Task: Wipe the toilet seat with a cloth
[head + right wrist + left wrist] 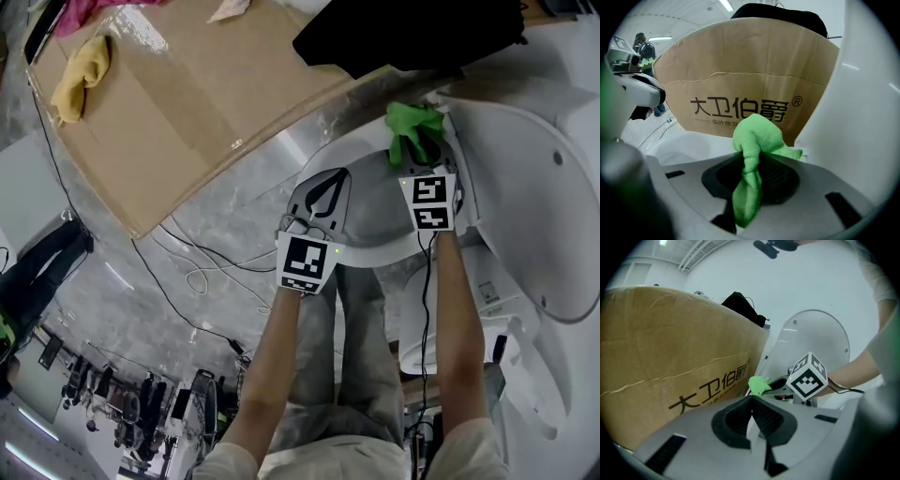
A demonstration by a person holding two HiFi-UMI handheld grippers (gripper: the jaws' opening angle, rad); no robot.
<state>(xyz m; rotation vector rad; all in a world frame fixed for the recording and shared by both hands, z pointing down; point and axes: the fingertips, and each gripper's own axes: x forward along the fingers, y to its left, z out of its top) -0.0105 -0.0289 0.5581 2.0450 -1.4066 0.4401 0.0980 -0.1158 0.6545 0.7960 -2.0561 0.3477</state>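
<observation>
The wiping step is judged to be in hand. The green cloth [753, 140] is pinched between the jaws of the right gripper [752, 161]. One bunch is pushed out ahead of the tips and a tail is left hanging back through the jaw gap.

In the head view the cloth [412, 127] is seen at 12 o'clock of the right gripper [424, 155], over the far part of the toilet seat [375, 251]. It is close beside the raised lid [548, 178], which stands at 3 o'clock. Whether the cloth is pressed onto the seat or held just above it cannot be told from any view.

The left gripper [751, 401] is held with its jaws pressed together and nothing between them. In the head view it [330, 187] is placed at about 8 o'clock of the right gripper, over the near left side of the seat, well apart from the cloth. From its own camera the cloth [759, 384] is seen at 12 o'clock, ahead of its tips.

A cardboard box [187, 94] lies at 10 o'clock of the toilet.

For the next move, the cloth is probably to be pressed flat on the seat and drawn round the ring toward 6 o'clock. The grip should be kept firm, so that the bunch is not dragged out of the jaws.
</observation>
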